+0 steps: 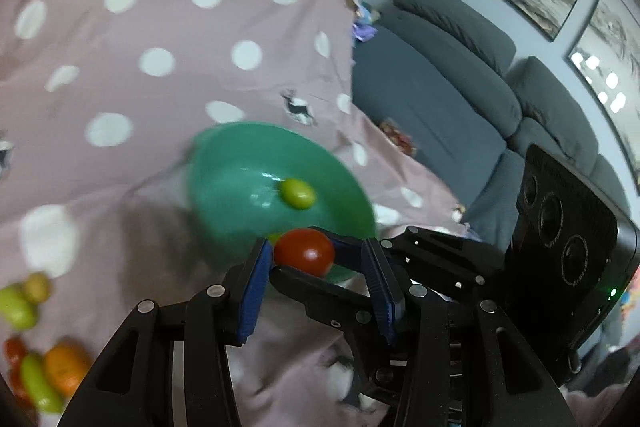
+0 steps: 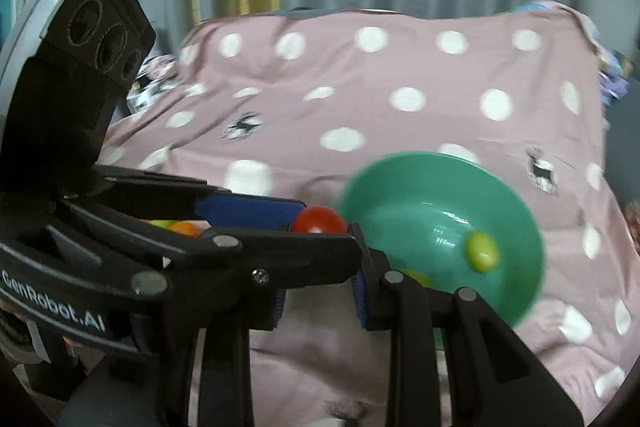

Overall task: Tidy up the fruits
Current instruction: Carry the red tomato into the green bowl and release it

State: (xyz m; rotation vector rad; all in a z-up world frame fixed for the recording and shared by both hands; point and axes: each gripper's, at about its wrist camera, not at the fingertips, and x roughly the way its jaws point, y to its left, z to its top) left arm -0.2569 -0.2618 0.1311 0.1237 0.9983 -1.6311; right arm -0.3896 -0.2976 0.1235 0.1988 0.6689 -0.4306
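Fingers, right (image 2: 320,251): clenched on a red tomato (image 1: 304,253). Fingers, left (image 1: 316,247): parted wider than the tomato and crossing the right pair around it; one pad (image 1: 256,267) touches it, the other stands clear. Tomato: held in the air at the near rim of a green bowl (image 1: 248,179). Bowl: on a pink dotted cloth (image 1: 160,27), one green fruit (image 1: 297,193) inside. Loose fruits (image 1: 36,367): on the cloth, well apart from the bowl.

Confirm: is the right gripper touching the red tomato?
Touching. The left wrist view shows the right gripper shut on the red tomato: one jaw lies against its underside, the other's blue pad against its far side.
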